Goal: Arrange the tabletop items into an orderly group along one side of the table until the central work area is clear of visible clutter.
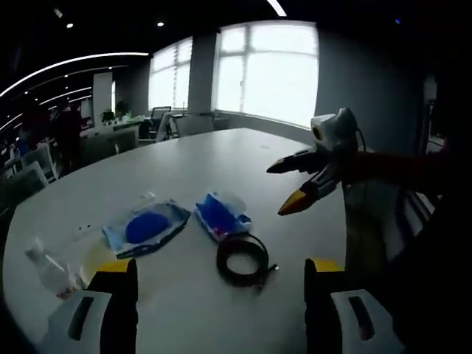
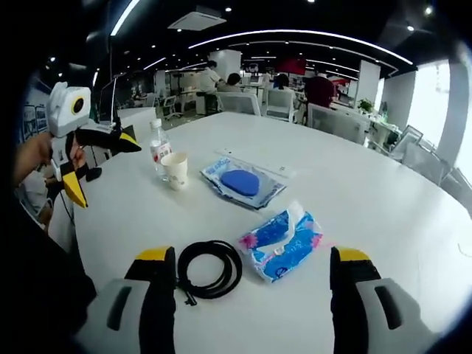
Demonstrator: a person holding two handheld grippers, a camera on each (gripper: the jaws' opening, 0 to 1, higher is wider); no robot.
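Observation:
Several items lie on the white round table (image 1: 243,151). A black coiled cable (image 1: 242,258) sits just ahead of my left gripper (image 1: 221,265), which is open and holds nothing. Beyond it are a blue tissue pack (image 1: 221,214) and a clear bag with a blue item (image 1: 145,228). A plastic bottle (image 1: 44,269) stands at the left. My right gripper (image 1: 279,190) hovers open above the table at the right. In the right gripper view, my right gripper (image 2: 253,257) is open behind the cable (image 2: 210,269) and tissue pack (image 2: 280,243). The bag (image 2: 242,183), paper cup (image 2: 175,169) and bottle (image 2: 156,151) are farther off. My left gripper (image 2: 107,175) is open at the left.
The table (image 2: 369,192) stretches wide and bare past the items. Office chairs (image 2: 332,118) ring its far edge, with people at desks behind. Bright windows (image 1: 265,70) stand beyond the table's far side in the left gripper view.

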